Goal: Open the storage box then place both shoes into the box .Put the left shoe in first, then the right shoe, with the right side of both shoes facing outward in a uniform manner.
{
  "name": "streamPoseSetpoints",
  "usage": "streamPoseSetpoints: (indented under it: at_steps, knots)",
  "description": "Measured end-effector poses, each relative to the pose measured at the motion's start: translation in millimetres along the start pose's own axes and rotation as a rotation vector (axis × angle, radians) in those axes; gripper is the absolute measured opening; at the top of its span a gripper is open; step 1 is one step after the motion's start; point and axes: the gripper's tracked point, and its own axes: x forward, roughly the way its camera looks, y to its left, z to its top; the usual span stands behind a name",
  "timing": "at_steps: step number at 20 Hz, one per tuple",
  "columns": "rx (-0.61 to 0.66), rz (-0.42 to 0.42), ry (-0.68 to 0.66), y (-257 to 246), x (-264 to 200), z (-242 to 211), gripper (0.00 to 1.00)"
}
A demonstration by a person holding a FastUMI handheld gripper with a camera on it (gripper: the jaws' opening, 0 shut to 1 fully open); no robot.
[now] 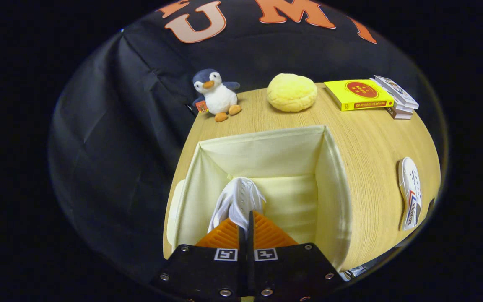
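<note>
An open pale yellow fabric storage box stands on the wooden table just ahead of me, seen from above. My gripper is shut on a white shoe, which hangs toe-down inside the box near its left wall. The grip is on the shoe's upper edge, and the fingers hide that part. A second white shoe with red and blue stripes lies on its side on the table to the right of the box.
Beyond the box on the table sit a plush penguin, a round yellow cushion and a stack of books topped by a yellow one. The table's left edge runs close to the box.
</note>
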Motion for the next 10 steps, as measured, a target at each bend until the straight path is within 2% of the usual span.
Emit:
streamPoseSetpoints:
  at_steps: [4, 6, 9, 10]
  knots:
    - [-0.013, 0.005, 0.129, 3.2, 8.3, -31.1, 0.02]
    - [-0.025, 0.057, 0.140, 7.8, 7.3, -31.8, 0.04]
    - [-0.019, 0.164, 0.158, 13.7, -10.4, -28.8, 0.12]
    - [-0.006, 0.200, 0.150, 15.1, -18.5, -24.0, 0.17]
